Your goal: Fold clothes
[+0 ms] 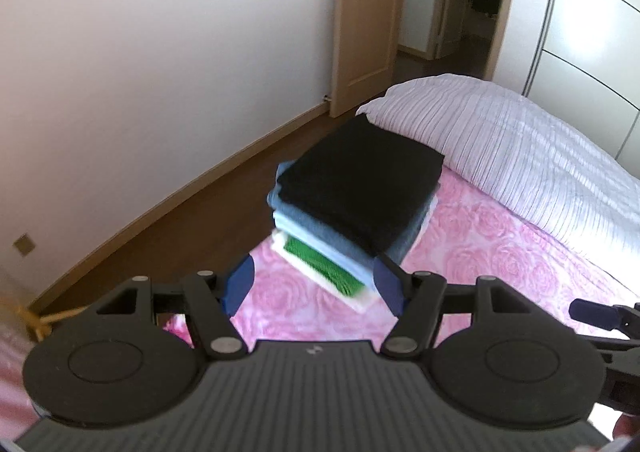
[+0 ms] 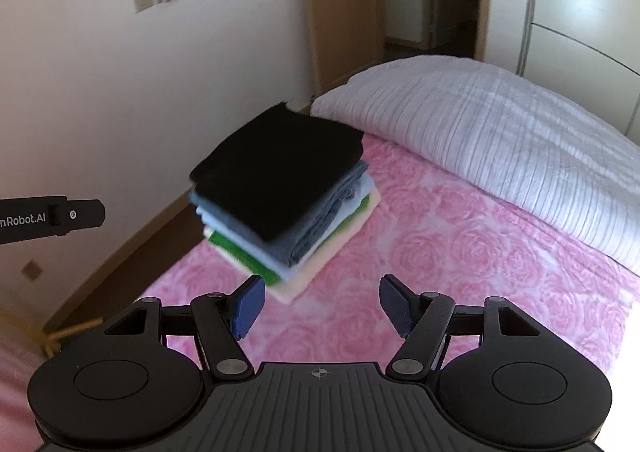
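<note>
Stack of folded clothes sits at the bed's left edge, black piece on top, below the pillow. Left hand-held gripper and right hand-held gripper both released, empty, near side. No unfolded garment in view; folding looks finished or nearly so.

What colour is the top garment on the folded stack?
Black; clearest in the right wrist view.

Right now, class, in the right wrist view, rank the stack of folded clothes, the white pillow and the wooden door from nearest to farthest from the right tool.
1. Stack of folded clothes: just ahead of the right tool, slightly left, at the bed's edge.
2. White pillow: beyond the stack, to the right.
3. Wooden door: farthest, at the back wall.
</note>
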